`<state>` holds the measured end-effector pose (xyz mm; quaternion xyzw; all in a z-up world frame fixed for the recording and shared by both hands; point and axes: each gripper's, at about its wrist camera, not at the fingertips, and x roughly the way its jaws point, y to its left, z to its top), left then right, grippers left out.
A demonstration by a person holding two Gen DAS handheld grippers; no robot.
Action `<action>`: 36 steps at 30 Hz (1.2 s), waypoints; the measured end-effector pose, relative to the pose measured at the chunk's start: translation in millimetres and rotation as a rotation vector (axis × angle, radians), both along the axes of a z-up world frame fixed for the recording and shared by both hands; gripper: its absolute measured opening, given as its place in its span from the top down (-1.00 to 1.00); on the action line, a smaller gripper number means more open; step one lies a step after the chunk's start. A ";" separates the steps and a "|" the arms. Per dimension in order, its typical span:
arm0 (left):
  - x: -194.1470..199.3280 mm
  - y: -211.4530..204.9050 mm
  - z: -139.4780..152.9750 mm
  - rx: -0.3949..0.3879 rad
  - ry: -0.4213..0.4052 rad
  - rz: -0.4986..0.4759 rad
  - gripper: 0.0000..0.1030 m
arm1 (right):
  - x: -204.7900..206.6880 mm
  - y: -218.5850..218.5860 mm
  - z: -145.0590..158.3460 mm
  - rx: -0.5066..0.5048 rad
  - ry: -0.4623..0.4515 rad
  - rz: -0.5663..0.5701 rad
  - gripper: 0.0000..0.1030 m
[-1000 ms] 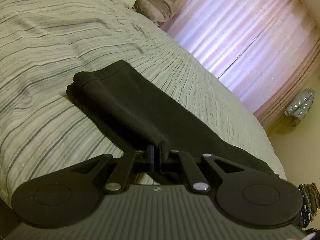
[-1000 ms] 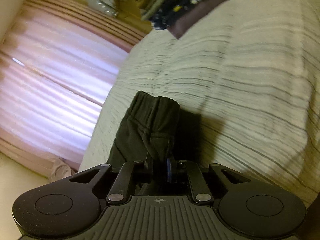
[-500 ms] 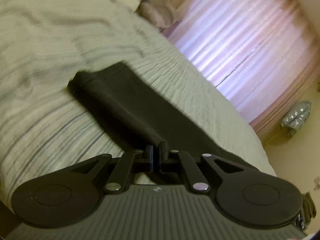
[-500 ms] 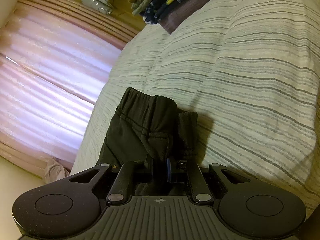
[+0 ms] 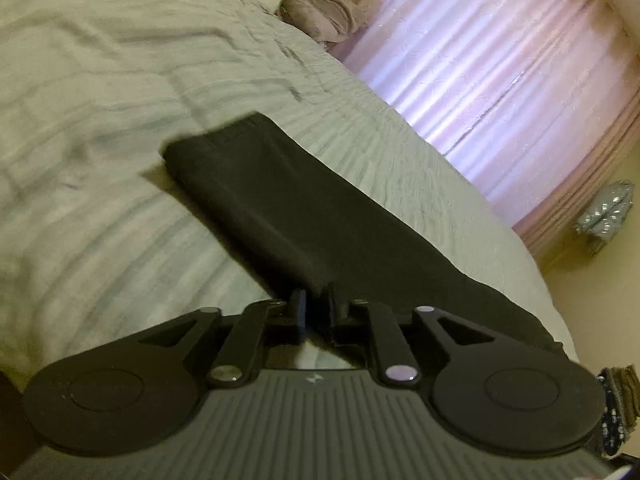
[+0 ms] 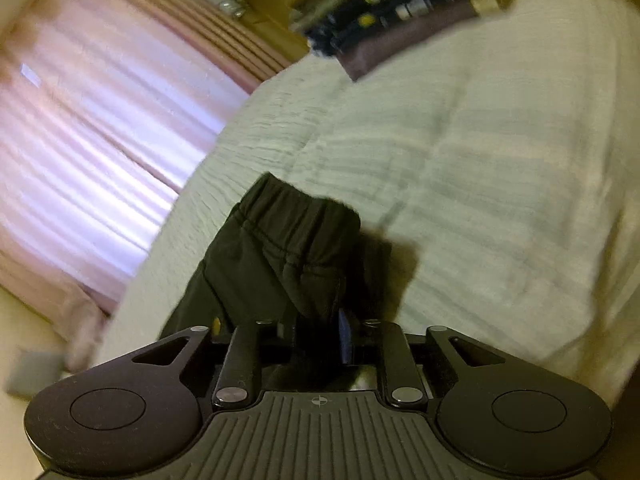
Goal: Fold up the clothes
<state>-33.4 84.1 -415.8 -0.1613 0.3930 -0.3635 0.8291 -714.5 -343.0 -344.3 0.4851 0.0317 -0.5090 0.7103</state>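
1. The left gripper is opening. Small gap btwn its jaws, w/ the near edge of the black pants in that gap. Can't tell if the pads touch the cloth.
2. The right gripper is opening too. The bunched waist end of the pants sits btwn its jaws. Narrow gap, and can't tell if it's let go.
3. Both are low over a bed w/ a pale striped cover.
4. Pink curtains glow by the bed. A stack of folded clothes sits on the far part of the bed.
5. The pants lie flat on the bed, a long dark strip going away from the left gripper.
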 end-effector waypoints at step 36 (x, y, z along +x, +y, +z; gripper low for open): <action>-147.0 -279.3 47.5 0.132 -0.252 -0.634 0.82 | 138.2 -37.2 25.6 -0.298 0.529 0.325 -0.17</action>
